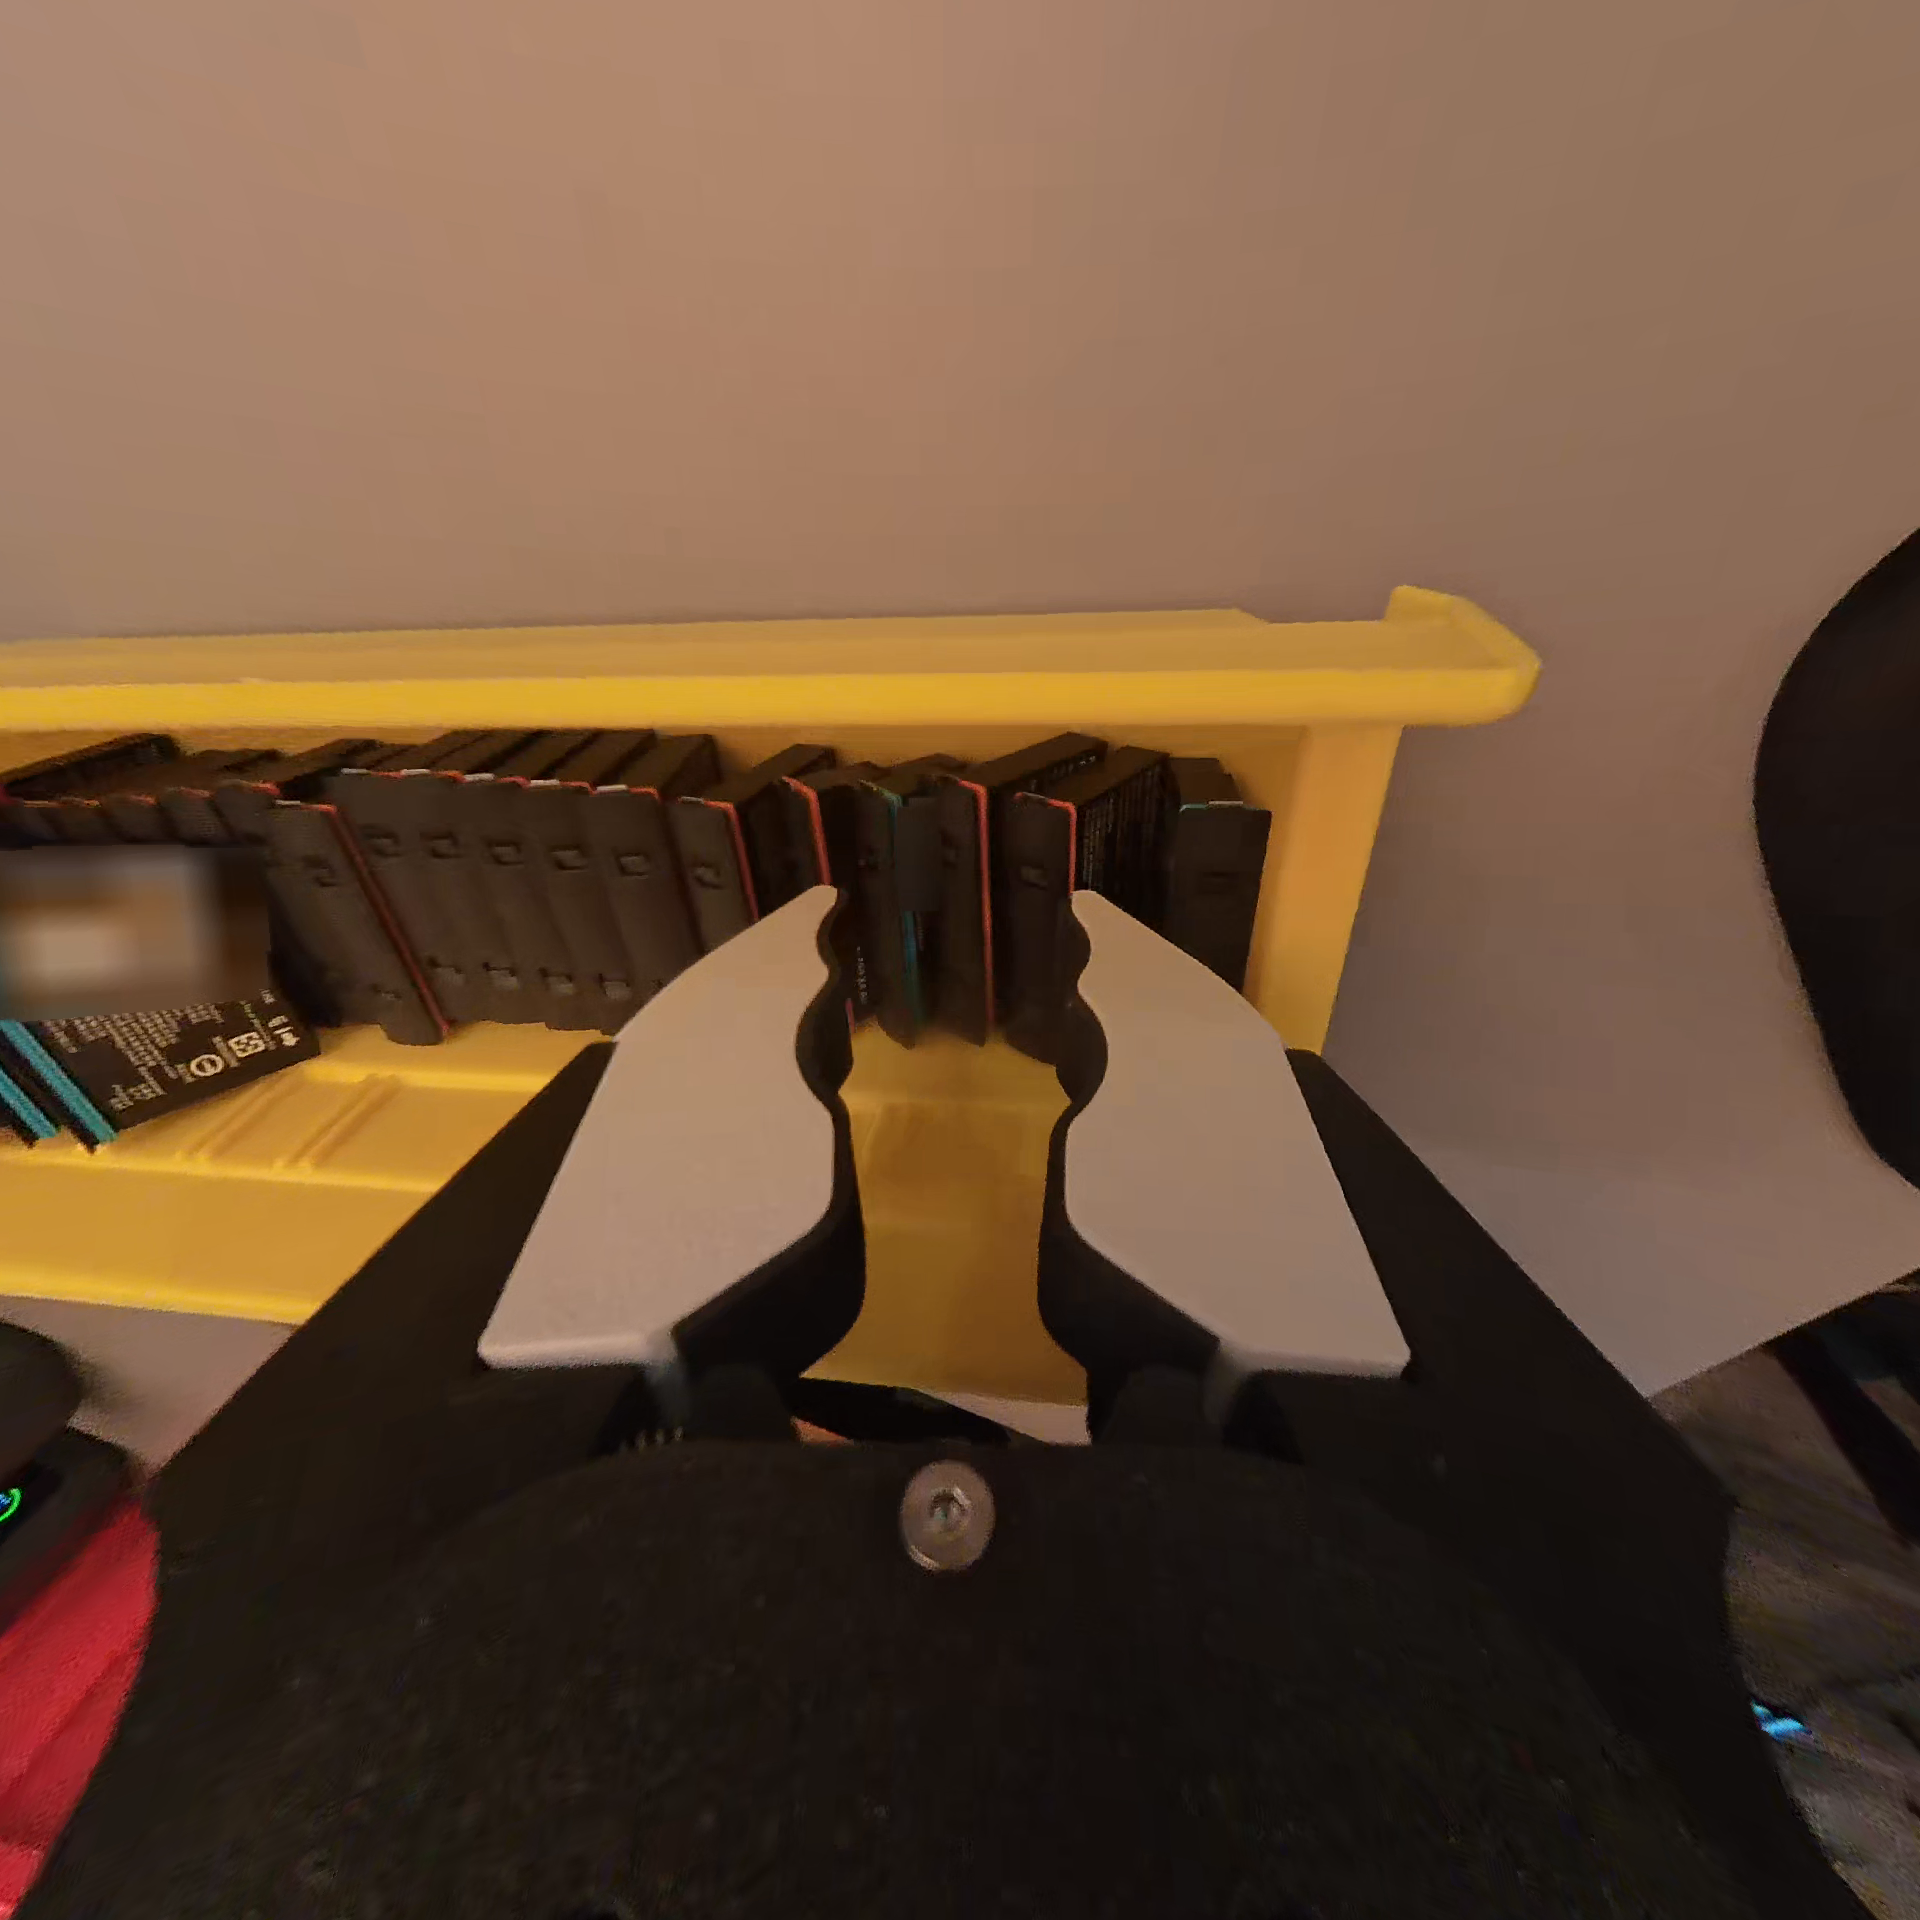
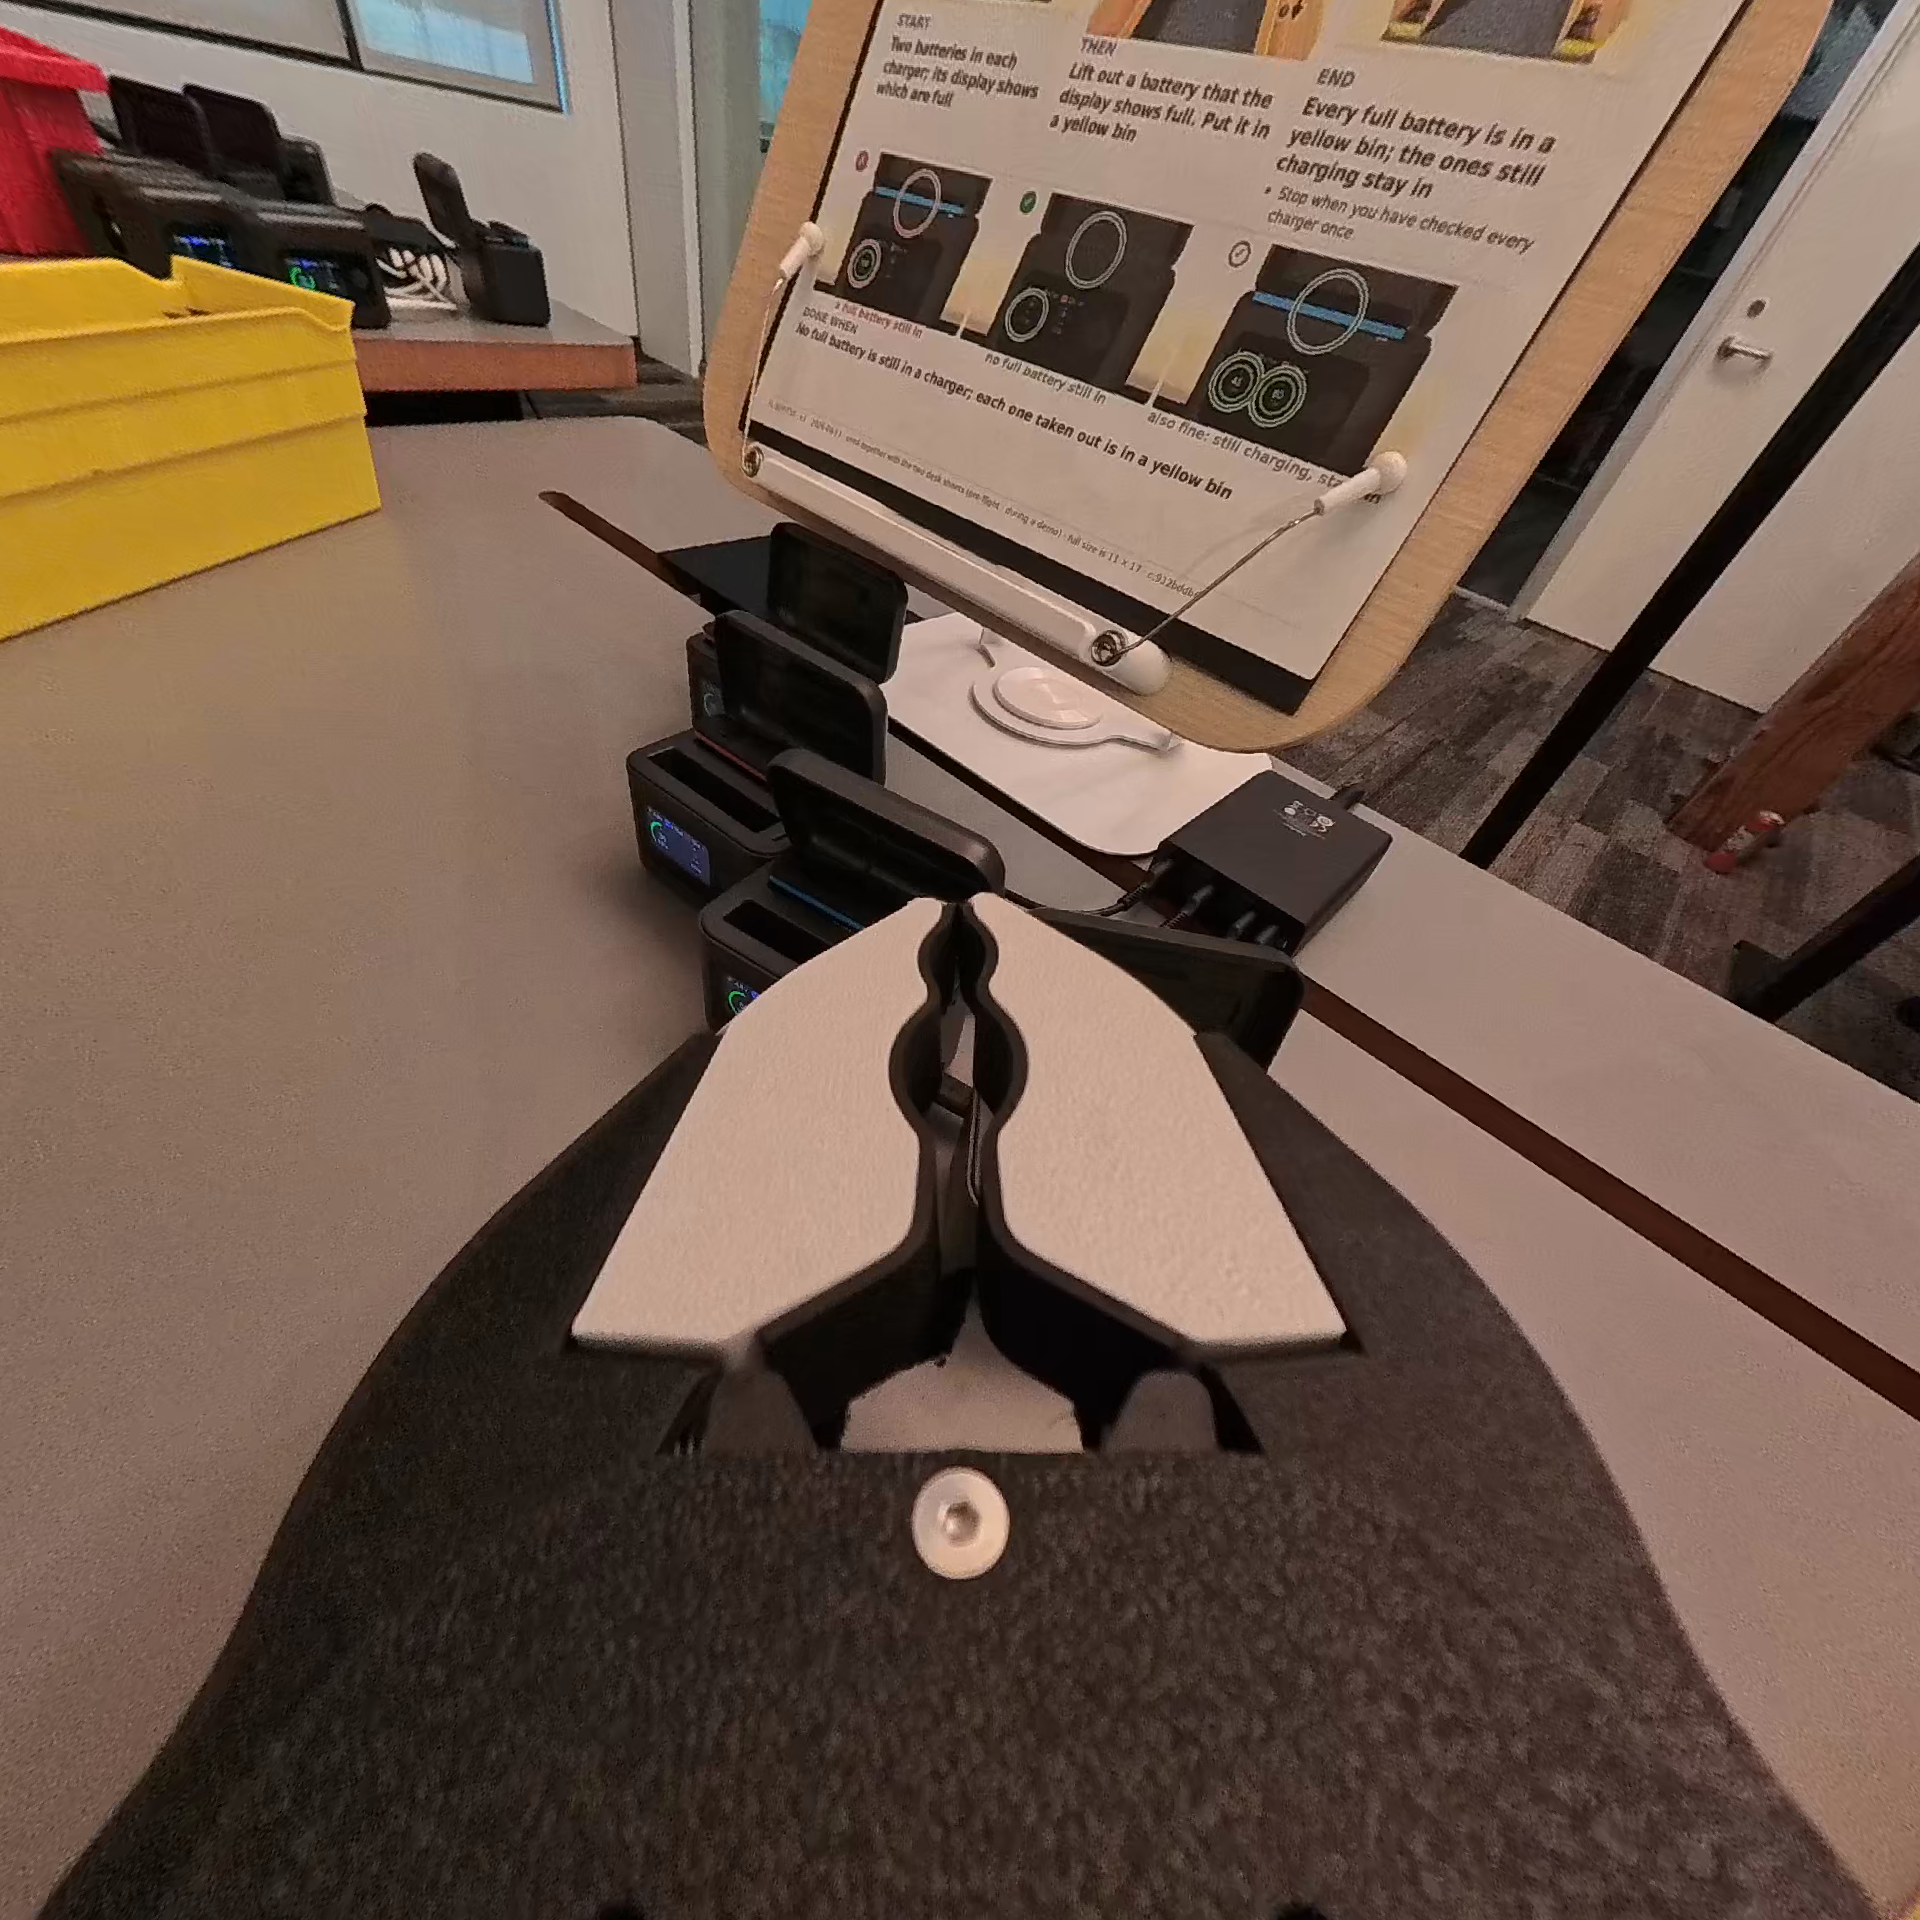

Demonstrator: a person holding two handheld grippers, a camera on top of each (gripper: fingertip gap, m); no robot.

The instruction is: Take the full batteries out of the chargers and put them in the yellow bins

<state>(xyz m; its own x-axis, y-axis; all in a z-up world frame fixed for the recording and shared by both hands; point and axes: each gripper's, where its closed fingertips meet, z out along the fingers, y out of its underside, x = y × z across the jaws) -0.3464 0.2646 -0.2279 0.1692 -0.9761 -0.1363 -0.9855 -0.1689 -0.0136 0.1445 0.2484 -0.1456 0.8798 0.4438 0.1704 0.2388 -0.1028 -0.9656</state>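
Batteries (image 1: 520, 883) stood packed on edge in a row inside the yellow bin (image 1: 1340, 831) ahead of your left gripper (image 1: 951, 904), with a few more lying flat at the bin's left end. Your left jaws were apart and empty, their tips just short of the row, over the bin's front lip. A red item (image 1: 62, 1662) showed at the lower left of that view.

Your right gripper (image 2: 958, 912) had its jaws nearly together, and you could make out a thin dark piece in the narrow gap between them, though what it was you could not tell. Just beyond its tips, chargers (image 2: 790, 821) sat in a line on the grey surface (image 2: 312, 935) with lids raised and small screens lit. A black power hub (image 2: 1278, 857) lay to their right, a stand-mounted instruction sheet (image 2: 1195, 312) rose behind, and stacked yellow bins (image 2: 177, 416) sat far left.
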